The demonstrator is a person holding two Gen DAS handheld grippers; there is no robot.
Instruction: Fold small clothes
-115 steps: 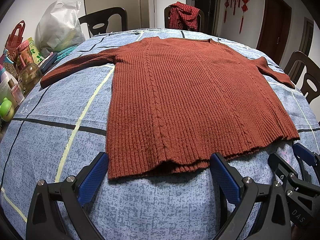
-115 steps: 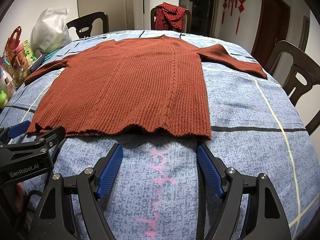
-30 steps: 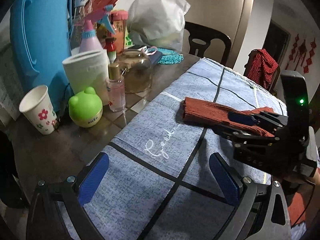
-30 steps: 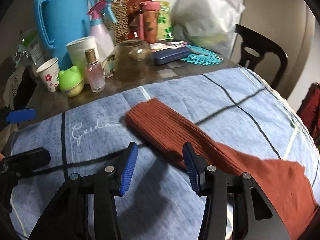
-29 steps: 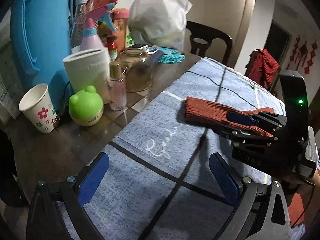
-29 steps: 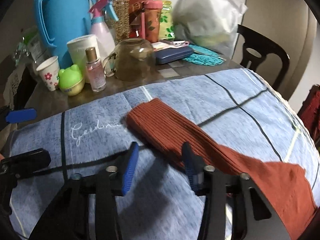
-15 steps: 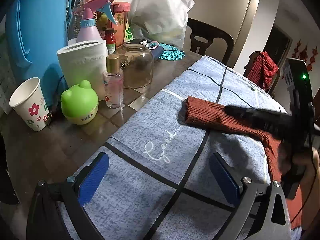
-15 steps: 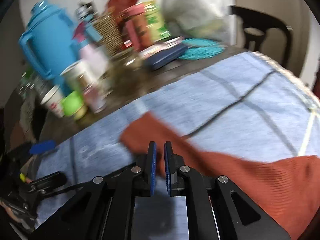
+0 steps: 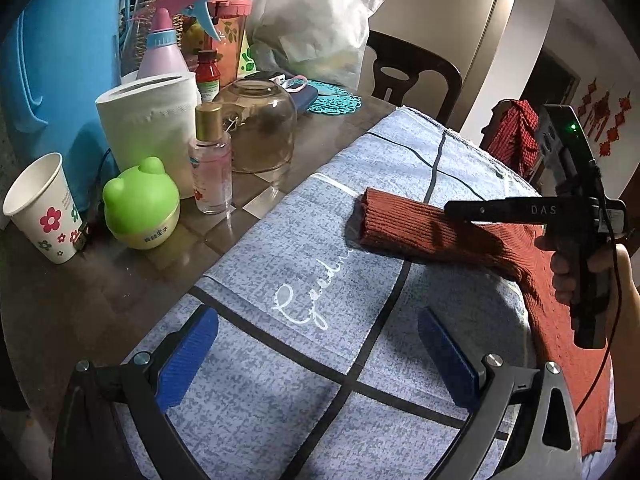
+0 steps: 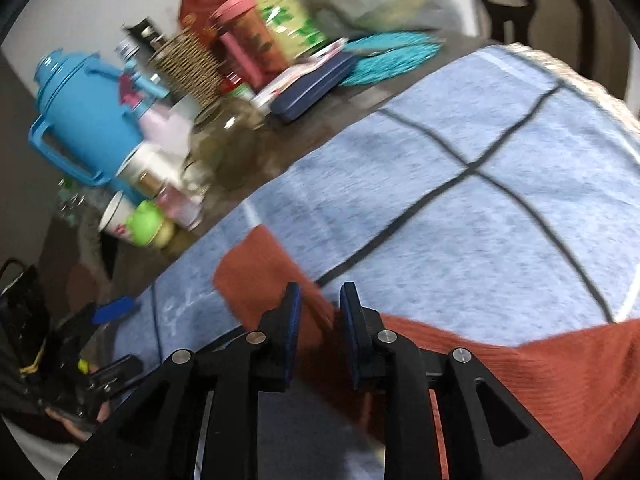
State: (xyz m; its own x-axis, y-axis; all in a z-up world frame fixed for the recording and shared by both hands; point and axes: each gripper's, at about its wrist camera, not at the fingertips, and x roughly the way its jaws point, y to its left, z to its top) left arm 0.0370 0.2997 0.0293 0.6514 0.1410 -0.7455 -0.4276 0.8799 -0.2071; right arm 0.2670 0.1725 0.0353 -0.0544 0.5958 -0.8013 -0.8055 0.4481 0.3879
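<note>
A rust-red knit sweater point(image 9: 400, 226) lies on the blue checked tablecloth point(image 9: 280, 248), its left sleeve stretched toward the clutter. My right gripper point(image 10: 318, 314) hovers over that sleeve point(image 10: 248, 276) just behind the cuff. Its jaws are opening, and the sleeve shows in the narrow gap between the pads, which do not visibly press it. In the left wrist view the right gripper point(image 9: 450, 209) crosses above the sleeve, held by a hand point(image 9: 564, 276). My left gripper point(image 9: 318, 356) stands wide open over bare cloth near the table's edge, nothing between its fingers.
Left of the cloth, the dark tabletop is crowded: a blue jug point(image 9: 52, 80), paper roll point(image 9: 148, 128), flowered paper cup point(image 9: 44, 208), green frog jar point(image 9: 140, 204), small bottle point(image 9: 210, 164) and glass jar point(image 9: 260, 132). A white bag point(image 9: 316, 28) and chair point(image 9: 412, 76) stand behind.
The right gripper closed its jaws half a second ago and they now stand apart again; it rolled and slid sideways over the sleeve. The sleeve and the left gripper stayed put.
</note>
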